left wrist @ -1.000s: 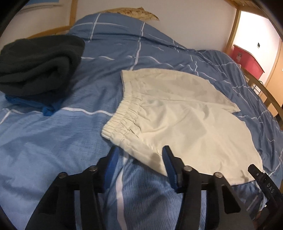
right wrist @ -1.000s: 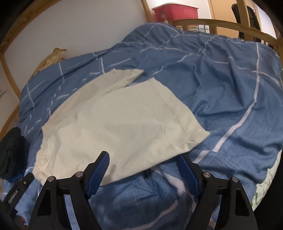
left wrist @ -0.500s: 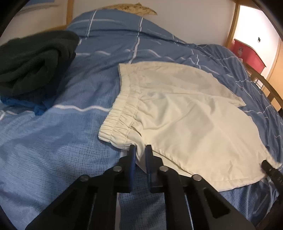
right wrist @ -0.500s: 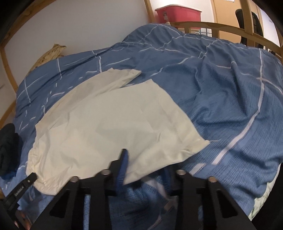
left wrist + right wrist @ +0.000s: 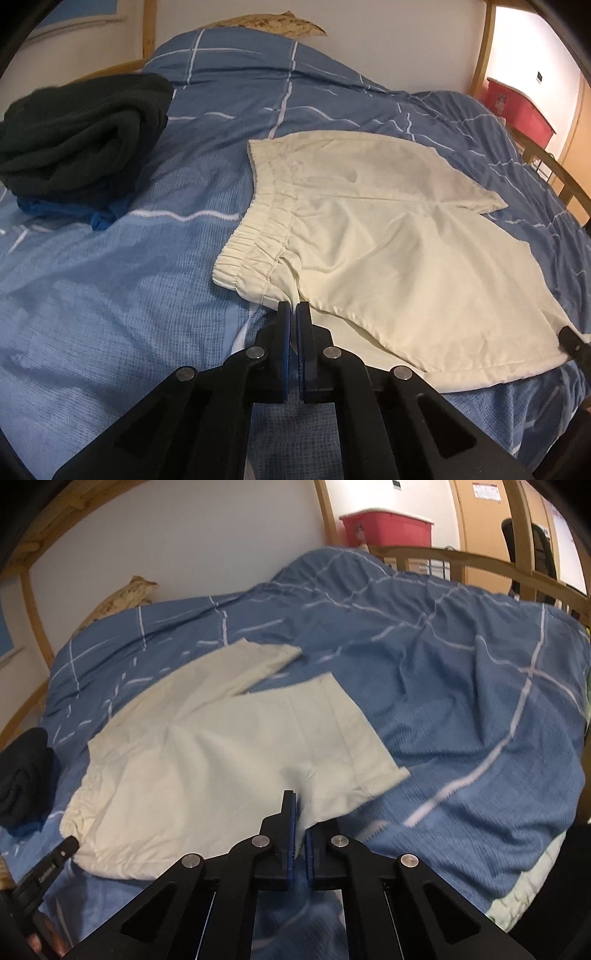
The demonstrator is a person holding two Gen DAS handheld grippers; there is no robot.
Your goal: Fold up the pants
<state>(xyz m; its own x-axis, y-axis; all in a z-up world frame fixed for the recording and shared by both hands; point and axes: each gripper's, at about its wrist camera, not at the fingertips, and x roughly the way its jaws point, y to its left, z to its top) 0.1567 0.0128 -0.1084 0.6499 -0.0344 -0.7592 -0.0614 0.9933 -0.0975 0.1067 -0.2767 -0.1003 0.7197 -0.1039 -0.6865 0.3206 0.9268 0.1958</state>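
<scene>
On the bed (image 5: 110,295): cream shorts (image 5: 388,240); left hand-held gripper (image 5: 294,310) clamps waistband corner at 6 o'clock; right hand-held gripper (image 5: 297,805) clamps leg hem.

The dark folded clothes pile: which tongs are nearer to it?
Left. The left tongs grip the cream shorts at the waistband end, toward the dark pile; the right tongs grip the leg-hem end, farther away.

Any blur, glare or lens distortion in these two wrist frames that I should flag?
Left wrist: sharp; fisheye bends the bed frame; the doorway at right is blown out; the left gripper pinches the shorts. Right wrist: motion blur softens the duvet stripes and shorts edges; the right gripper stays crisp.
</scene>
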